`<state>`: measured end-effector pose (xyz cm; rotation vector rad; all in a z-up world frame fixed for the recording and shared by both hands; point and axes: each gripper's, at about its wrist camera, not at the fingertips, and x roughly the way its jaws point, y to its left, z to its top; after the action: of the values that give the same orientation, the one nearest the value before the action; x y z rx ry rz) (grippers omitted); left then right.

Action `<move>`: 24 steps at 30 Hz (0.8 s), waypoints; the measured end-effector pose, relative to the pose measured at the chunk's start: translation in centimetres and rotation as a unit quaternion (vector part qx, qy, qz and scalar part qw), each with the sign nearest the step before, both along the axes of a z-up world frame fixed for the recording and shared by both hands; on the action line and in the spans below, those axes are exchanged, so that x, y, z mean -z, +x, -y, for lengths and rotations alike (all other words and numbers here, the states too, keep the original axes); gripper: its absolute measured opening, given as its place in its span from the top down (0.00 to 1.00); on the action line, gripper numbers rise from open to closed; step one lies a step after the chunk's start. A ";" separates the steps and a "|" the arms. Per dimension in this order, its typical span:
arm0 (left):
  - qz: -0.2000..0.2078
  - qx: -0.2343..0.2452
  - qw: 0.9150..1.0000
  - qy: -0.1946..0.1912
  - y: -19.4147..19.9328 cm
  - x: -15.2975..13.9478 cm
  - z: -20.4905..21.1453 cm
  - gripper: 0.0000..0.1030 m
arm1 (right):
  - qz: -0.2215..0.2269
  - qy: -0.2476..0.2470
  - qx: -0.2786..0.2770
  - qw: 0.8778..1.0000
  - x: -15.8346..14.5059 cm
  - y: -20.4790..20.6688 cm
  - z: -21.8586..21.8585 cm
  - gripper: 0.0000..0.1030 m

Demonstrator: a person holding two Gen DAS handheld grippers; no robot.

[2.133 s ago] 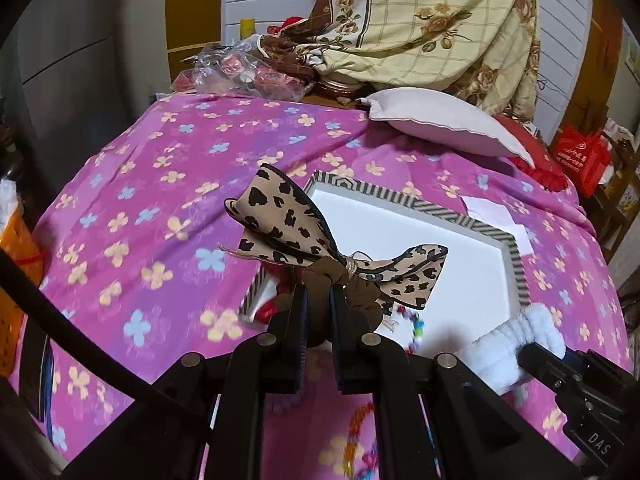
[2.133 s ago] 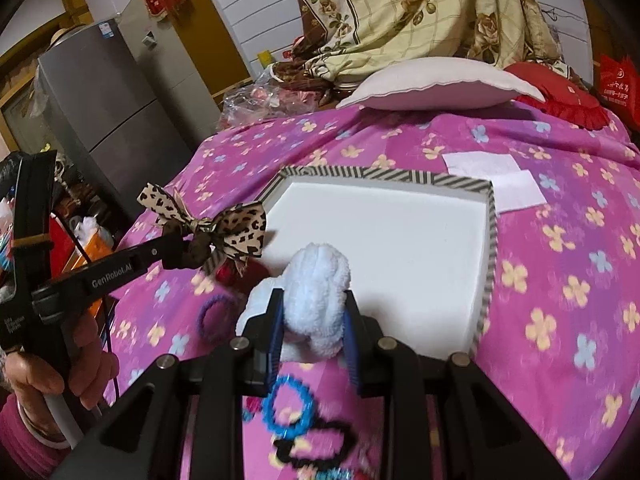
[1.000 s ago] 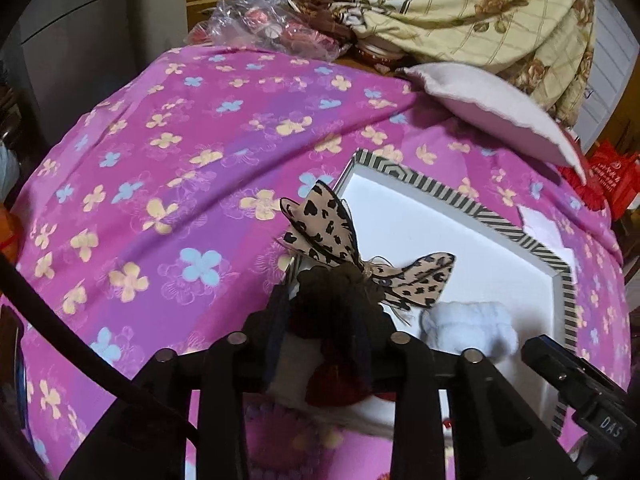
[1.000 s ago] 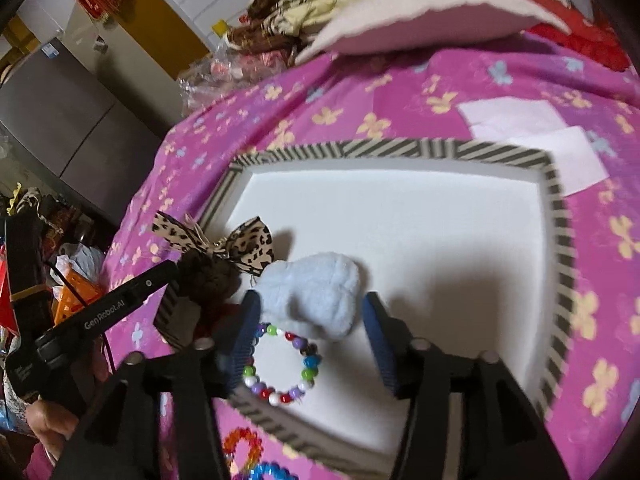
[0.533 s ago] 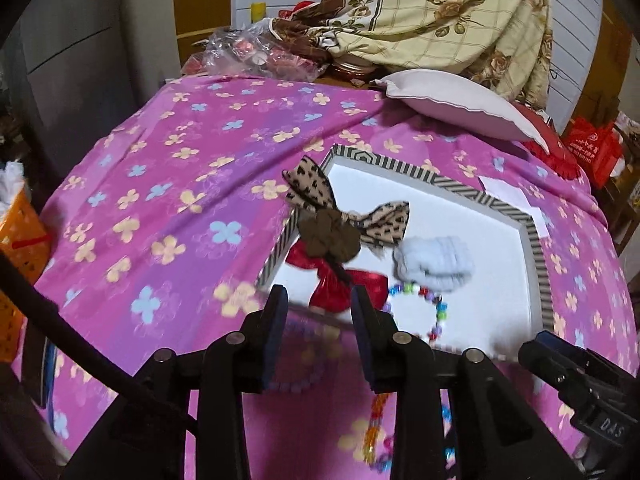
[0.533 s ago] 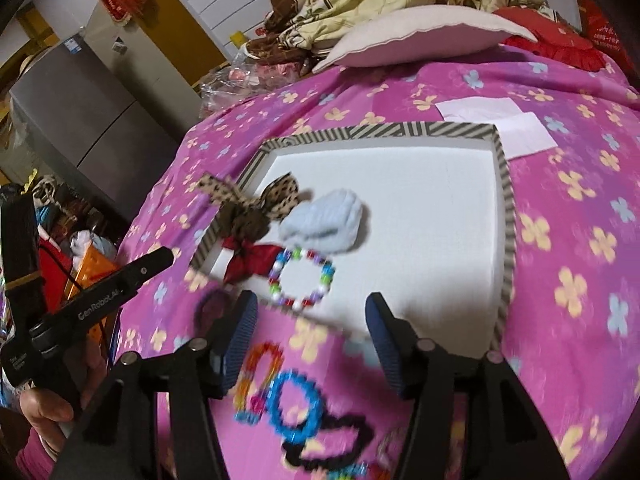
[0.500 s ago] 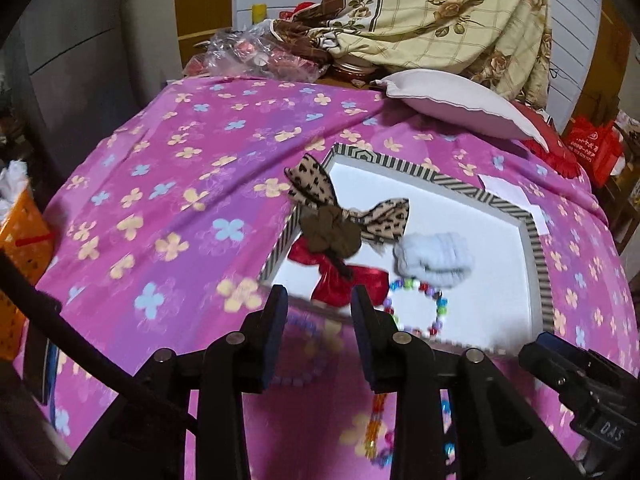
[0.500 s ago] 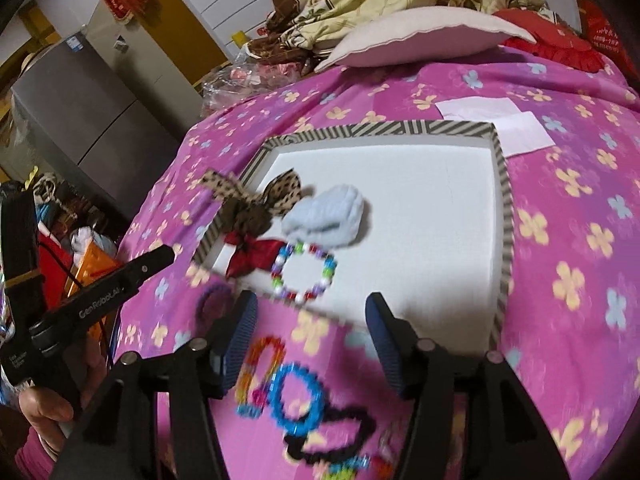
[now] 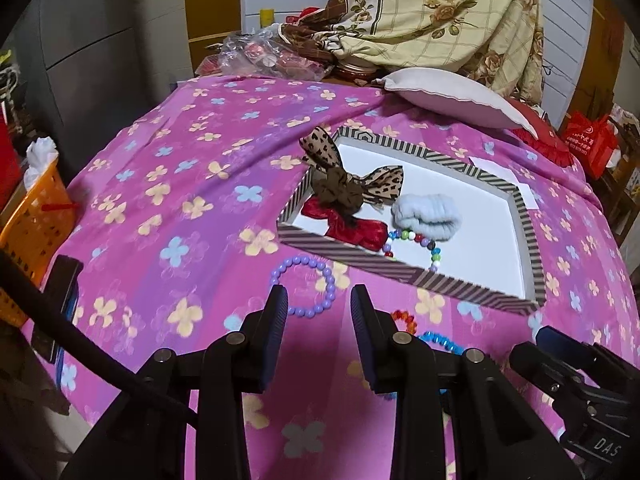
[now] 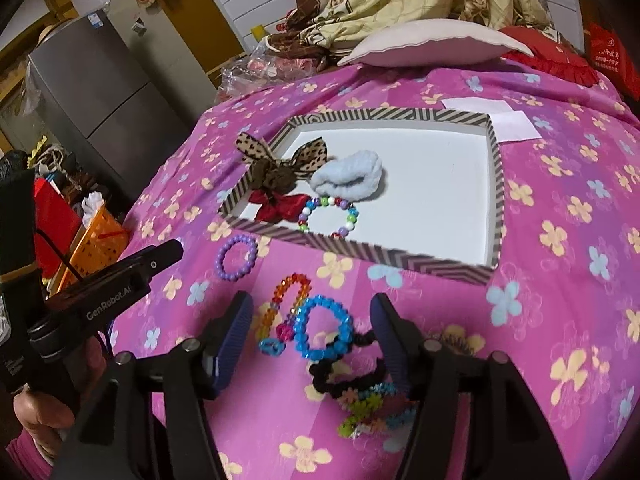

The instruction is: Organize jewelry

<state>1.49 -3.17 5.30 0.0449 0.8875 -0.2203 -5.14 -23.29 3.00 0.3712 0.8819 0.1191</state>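
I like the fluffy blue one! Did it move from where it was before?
Yes. The fluffy blue scrunchie was pinched in the right gripper above the striped tray's near edge; it now lies inside, beside the leopard bow.

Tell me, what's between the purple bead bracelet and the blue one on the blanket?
In the right wrist view, the rainbow bead bracelet lies between the purple bracelet and the blue bracelet, touching the blue one.

The pink flower-printed bedspread (image 10: 560,208) is thin matt cloth, and the striped-rim tray (image 10: 497,184), centre of frame, looks like matt white card. The pale blue scrunchie (image 10: 349,174) is fluffy cloth; the purple bead bracelet (image 10: 236,257) and blue bead bracelet (image 10: 324,328), lower centre, look like glossy plastic.
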 end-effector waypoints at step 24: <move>-0.003 -0.004 1.000 0.004 -3.3 0.5 -1.0 0.49 | 0.012 -0.055 -0.004 0.998 -1.1 -2.6 -1.6 0.31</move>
<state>-1.82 -2.19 4.81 0.0489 0.8946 -0.2095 -7.69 -21.64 4.13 0.2625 0.8623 0.0819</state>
